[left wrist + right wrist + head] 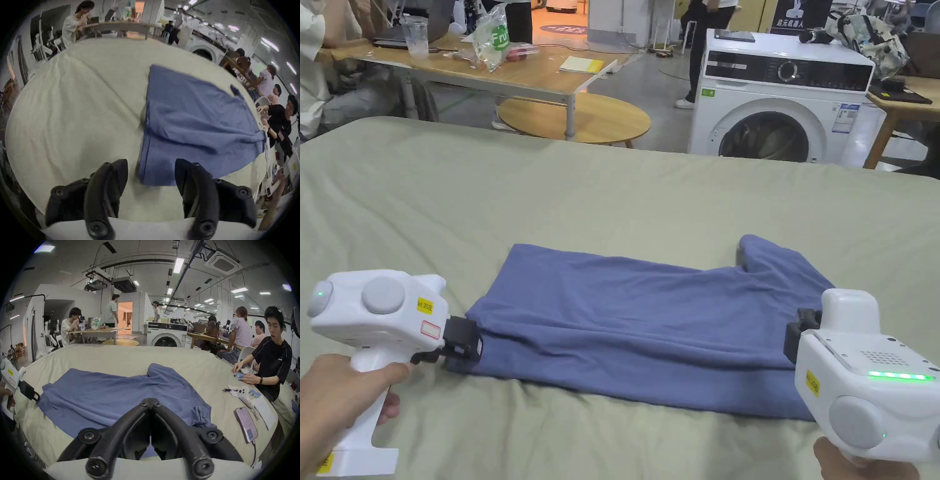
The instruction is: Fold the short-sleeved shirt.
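Blue short-sleeved shirt point(650, 325) folded lengthwise on a pale green bedsheet point(612, 187), left gripper point(151, 170) jaws spread wide at its hem corner, gripping nothing, right gripper point(150, 402) jaws pressed together above the cloth, each hand low beside the shirt

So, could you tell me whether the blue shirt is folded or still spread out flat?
Partly folded. The shirt lies as a long band on the bed, one layer doubled over another along its length, with a sleeve sticking out.

We stand in an open lab-like workroom: beyond the tongs we see a washing machine point(781, 100), wooden tables point(506, 72) with seated people point(269, 356), bare ceiling ducts point(123, 283) and strip lights point(178, 265) overhead.
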Demonstrator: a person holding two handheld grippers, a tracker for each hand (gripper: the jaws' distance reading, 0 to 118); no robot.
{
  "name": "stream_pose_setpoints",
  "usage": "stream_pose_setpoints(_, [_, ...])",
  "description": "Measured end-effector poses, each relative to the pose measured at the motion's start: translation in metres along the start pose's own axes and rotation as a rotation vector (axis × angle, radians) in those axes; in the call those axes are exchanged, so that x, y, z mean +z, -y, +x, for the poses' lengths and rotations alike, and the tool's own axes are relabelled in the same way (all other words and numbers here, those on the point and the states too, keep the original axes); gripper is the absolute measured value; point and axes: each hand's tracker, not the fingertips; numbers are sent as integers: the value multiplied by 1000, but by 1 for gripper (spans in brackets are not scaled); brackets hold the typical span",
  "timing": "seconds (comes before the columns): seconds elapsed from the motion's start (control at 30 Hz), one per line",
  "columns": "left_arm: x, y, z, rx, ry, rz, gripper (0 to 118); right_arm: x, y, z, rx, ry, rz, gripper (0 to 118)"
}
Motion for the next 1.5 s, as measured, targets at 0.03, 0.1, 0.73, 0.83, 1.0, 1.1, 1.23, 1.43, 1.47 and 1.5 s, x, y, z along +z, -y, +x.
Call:
stream_pose_setpoints(0.03, [-12,0,2,-17,-30,-76,60,0,1,3,1,5,-6,0])
stream_pose_setpoints(0.1, [-12,6,15,-74,-74,-36,60,2,4,11,1,13,-17,0])
stream_pose_setpoints(0.73, [16,32,17,-94,-6,77,0,-47,36,121,-27,37,-506,61])
stream_pose_setpoints(0.83, [15,32,15,-92,-3,76,0,-60,53,124,-18,35,-532,51])
stream_pose_setpoints(1.0, [16,34,14,-85,8,91,0,-54,59,126,-92,-59,-476,4])
stream_pose_setpoints(1.1, [21,34,15,-83,11,112,0,-47,58,119,-35,-42,-453,2])
stream_pose_setpoints(1.23, [41,35,18,-93,16,157,0,-25,43,119,-17,-33,-428,0])
stream_pose_setpoints(1.43, [78,47,17,-89,52,214,0,21,21,117,-16,-35,-392,0])
stream_pose_setpoints(1.47, [84,52,15,-89,46,221,0,31,19,115,7,-23,-385,0])
stream_pose_setpoints(1.5, [89,57,13,-87,41,224,0,39,19,113,19,-12,-385,0])
